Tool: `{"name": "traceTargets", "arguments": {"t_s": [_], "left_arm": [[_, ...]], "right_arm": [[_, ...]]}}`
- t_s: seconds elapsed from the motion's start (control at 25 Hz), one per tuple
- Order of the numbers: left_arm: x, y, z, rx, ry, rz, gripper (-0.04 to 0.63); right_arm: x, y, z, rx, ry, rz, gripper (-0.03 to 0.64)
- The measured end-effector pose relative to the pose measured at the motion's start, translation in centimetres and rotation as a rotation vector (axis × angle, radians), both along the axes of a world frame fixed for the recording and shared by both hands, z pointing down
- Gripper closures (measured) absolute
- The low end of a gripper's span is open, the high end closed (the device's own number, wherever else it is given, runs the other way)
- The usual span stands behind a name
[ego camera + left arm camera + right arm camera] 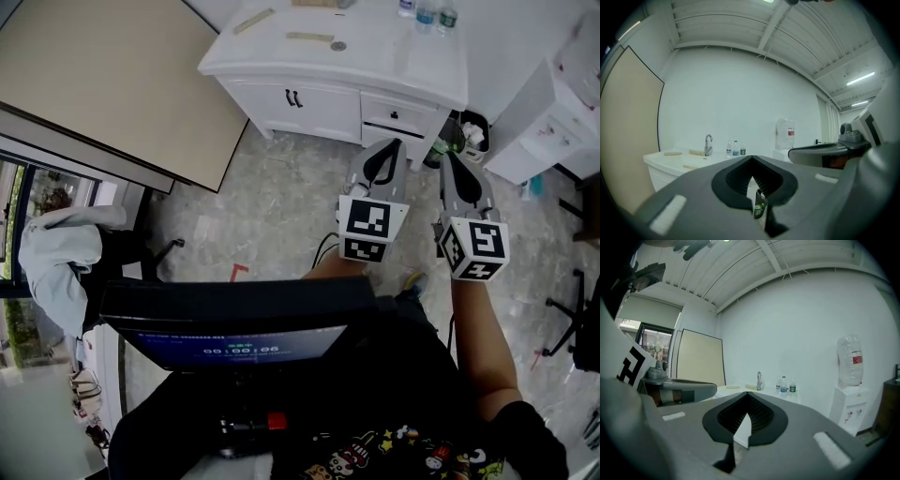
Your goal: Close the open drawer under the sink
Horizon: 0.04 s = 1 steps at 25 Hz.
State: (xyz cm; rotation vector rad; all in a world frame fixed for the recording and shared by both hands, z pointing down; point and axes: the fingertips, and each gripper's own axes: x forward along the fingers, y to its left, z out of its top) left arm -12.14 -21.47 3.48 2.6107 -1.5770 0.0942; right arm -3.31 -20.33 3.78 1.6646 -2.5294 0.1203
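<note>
The white sink cabinet stands at the top of the head view, across a stretch of grey floor. Its right-hand drawer, with a dark handle, sticks out a little from the cabinet front. My left gripper is held in the air short of that drawer, shut with nothing between its jaws. Beside it my right gripper is shut and empty too. In the left gripper view the left gripper points over the counter and its faucet. The right gripper faces the same faucet.
Water bottles stand on the counter. A black bin sits right of the cabinet, then another white unit. A water dispenser stands at the wall. A beige panel is at left, a monitor at my chest.
</note>
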Motion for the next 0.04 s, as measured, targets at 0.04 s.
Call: {"name": "traceTargets", "arguments": {"t_s": [0.04], "left_arm": [[-0.16, 0.12, -0.08, 0.0, -0.001, -0.001, 0.594]], "right_arm": [[-0.13, 0.11, -0.13, 0.002, -0.001, 0.001, 0.595]]}}
